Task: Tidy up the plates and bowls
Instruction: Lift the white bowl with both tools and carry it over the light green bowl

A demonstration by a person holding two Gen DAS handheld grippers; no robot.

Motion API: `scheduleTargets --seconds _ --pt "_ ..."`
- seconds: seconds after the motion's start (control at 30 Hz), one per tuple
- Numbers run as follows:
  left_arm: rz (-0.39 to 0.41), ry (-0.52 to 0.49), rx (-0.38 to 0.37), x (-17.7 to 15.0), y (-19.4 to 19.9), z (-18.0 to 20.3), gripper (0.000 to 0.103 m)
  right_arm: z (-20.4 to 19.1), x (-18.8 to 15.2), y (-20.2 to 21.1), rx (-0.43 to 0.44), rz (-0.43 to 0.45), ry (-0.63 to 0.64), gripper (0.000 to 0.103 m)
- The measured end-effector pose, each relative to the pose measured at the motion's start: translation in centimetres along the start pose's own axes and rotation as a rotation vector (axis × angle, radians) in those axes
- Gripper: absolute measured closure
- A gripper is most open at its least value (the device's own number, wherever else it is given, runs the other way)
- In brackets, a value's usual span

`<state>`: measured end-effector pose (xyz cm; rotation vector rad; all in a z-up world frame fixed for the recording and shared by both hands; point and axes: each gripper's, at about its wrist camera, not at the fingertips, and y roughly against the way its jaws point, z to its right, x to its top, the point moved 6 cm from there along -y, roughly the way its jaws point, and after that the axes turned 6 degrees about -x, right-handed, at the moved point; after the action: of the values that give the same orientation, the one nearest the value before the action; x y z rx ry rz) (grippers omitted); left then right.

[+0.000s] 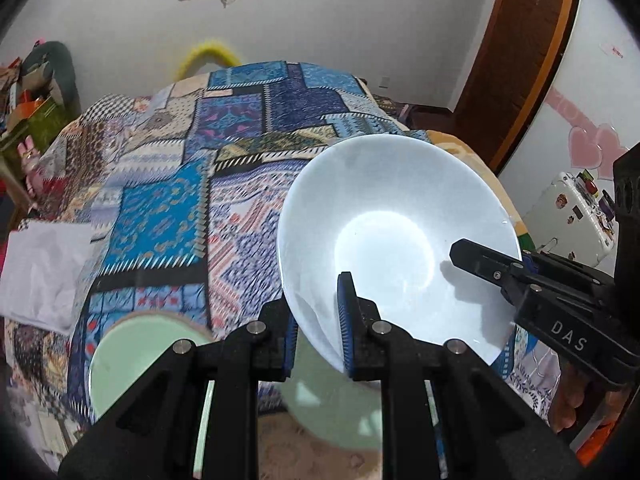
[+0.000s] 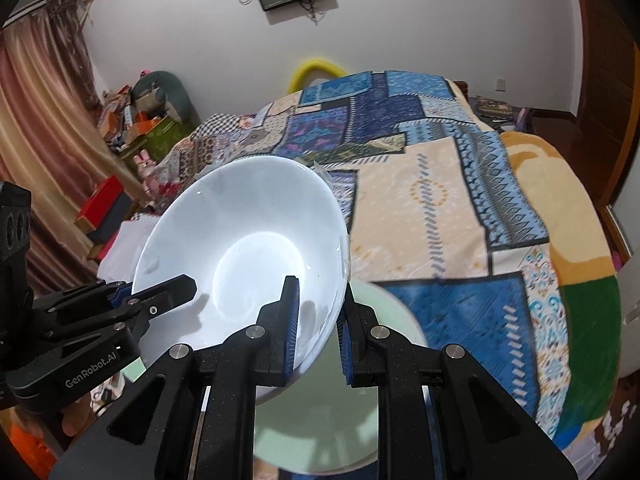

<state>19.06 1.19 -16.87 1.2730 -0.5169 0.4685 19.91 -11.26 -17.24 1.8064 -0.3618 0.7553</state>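
A white bowl [image 1: 384, 240] [image 2: 244, 248] hangs tilted above the bed, carried between both grippers. My left gripper [image 1: 318, 316] is shut on its near rim, one blue pad inside and one outside. My right gripper [image 2: 318, 304] is shut on the opposite rim in the same way. Each gripper also shows in the other's view: the right gripper [image 1: 480, 264] at the bowl's right edge, the left gripper [image 2: 168, 288] at its left edge. Below the bowl lie pale green dishes [image 1: 132, 352] [image 2: 332, 420], partly hidden by the fingers.
A patchwork blanket [image 1: 224, 168] [image 2: 460, 208] covers the bed. A white cloth [image 1: 40, 272] lies at its left edge. Boxes and toys [image 2: 140, 120] crowd the far left corner. A white sticker-covered case [image 1: 576, 216] and a wooden door [image 1: 520, 60] stand on the right.
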Motion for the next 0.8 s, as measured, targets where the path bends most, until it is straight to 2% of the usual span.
scheduleTargets --seconds 0.37,0.8 --pt "0.013 0.068 0.03 -4.1 3.4 -3.5 0.085 -4.4 -2.2 -0.2 0.045 -0.018 0.054 0.087" --pt "0.014 0.114 0.082 -6.3 5.9 -8.2 0.085 -9.9 -3.8 -1.7 0.081 -0.061 0.122 0.087"
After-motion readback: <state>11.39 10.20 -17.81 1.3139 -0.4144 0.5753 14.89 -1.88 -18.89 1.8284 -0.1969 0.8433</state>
